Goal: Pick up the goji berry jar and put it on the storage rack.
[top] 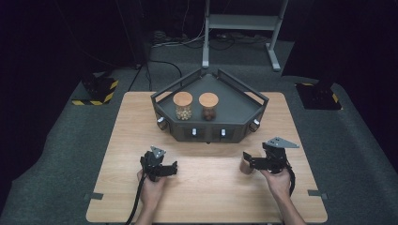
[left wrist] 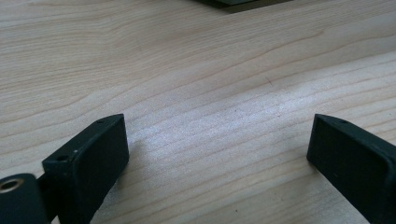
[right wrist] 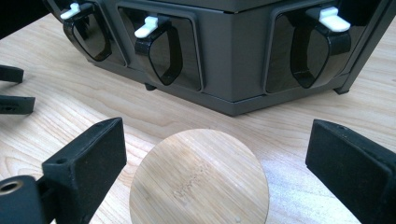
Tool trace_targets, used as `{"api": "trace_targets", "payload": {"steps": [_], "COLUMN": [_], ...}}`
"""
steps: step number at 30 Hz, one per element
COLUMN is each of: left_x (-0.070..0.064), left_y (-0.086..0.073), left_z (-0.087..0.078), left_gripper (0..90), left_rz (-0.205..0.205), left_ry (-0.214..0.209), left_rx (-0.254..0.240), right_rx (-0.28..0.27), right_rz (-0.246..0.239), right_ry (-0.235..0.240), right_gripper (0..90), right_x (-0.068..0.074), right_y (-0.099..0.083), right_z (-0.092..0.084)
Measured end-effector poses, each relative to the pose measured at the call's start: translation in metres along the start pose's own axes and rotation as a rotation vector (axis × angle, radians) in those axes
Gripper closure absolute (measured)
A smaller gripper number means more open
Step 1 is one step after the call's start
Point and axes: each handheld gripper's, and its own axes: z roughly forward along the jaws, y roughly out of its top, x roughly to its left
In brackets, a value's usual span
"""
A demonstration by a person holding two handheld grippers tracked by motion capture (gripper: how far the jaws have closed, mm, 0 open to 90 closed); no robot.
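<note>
Pale wood grain covers the table (top: 206, 197), and both grippers sit over its near half. At the left, the left gripper (top: 172, 168) is held low over bare tabletop in the person's left hand (top: 151, 183), its cable trailing back to the near edge. Its jaws stand spread wide, with nothing but the wood between them in the left gripper view.

Farther back, in the middle of the table, stands a dark grey angular rack (top: 237, 101) with raised rails and a row of white-tabbed dispenser handles (right wrist: 152, 24) along its front face. On its top sit two glass jars with bamboo lids: a jar of pale nuts (top: 183, 107) at the left and a jar of dark brown nuts (top: 208, 107) just to its right, close together but apart.

At the right, the right gripper (top: 248, 162), held in the right hand (top: 278, 182), reaches a third jar (top: 245, 165) standing on the table, near the rack's front right. In the right gripper view the jar's round bamboo lid (right wrist: 200, 179) lies between the jaws, which are spread wide on either side and touch neither edge of it.
</note>
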Motion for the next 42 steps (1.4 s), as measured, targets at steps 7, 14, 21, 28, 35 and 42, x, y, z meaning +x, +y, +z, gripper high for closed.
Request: {"api": "trace_targets", "payload": {"steps": [7,14,21,28,35,42], "left_x": [0.000,0.000,0.000,0.000,0.000,0.000], "left_y": [0.000,0.000,0.000,0.000,0.000,0.000], "left_z": [0.000,0.000,0.000,0.000,0.000,0.000], "left_gripper": [5.6,5.6,5.6,5.6,5.6,5.6], "left_rz": [0.000,0.000,0.000,0.000,0.000,0.000], "left_ry": [0.000,0.000,0.000,0.000,0.000,0.000], "left_rx": [0.000,0.000,0.000,0.000,0.000,0.000], "right_rx": [0.008,0.017,0.027,0.037,0.051,0.073], "right_rz": [0.000,-0.008,-0.008,-0.013,-0.007,0.006], "right_ry": [0.004,0.007,0.009,0.012,0.012,0.010], "right_gripper": [5.0,5.0,5.0,4.7,4.5,4.7], "right_x": [0.001,0.004,0.005,0.007,0.008,0.007], "right_y": [-0.005,-0.010,-0.015,-0.021,-0.027,-0.033], "right_z": [0.001,0.002,0.004,0.006,0.011,0.015]}}
